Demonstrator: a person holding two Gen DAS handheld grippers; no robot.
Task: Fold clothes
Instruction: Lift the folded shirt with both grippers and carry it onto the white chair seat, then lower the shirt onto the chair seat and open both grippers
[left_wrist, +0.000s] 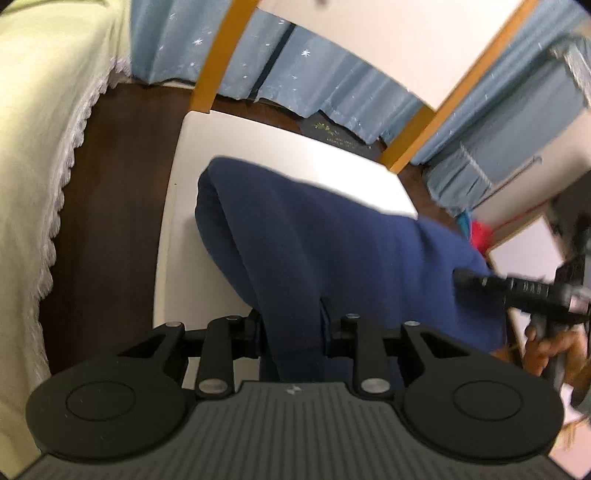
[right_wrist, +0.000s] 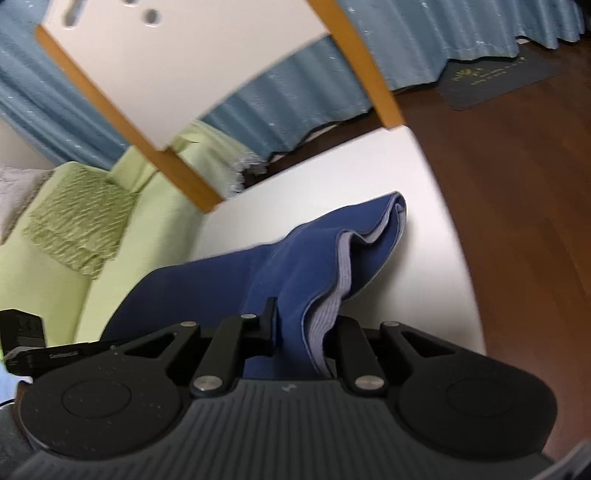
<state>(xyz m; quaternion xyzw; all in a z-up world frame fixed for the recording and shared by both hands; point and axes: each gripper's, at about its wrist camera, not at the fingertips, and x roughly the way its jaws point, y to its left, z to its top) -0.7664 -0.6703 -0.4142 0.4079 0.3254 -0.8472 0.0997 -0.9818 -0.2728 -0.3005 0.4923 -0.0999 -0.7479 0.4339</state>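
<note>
Navy-blue fabric, a garment, is held off a white chair seat by both grippers, its far fold resting on the seat. Left gripper grasps a bunched fold of the cloth between its fingers; the fabric runs down from the seat into the jaws. Right gripper is clenched on another part of the same garment, where a lighter ribbed band shows along the edge. In the left wrist view the right gripper enters from the right side with a hand beneath it, its tip against the cloth. Chair has wooden uprights and a white backrest. Around it: dark wood floor, blue curtains, a pale green bed cover. Frames are motion-blurred
</note>
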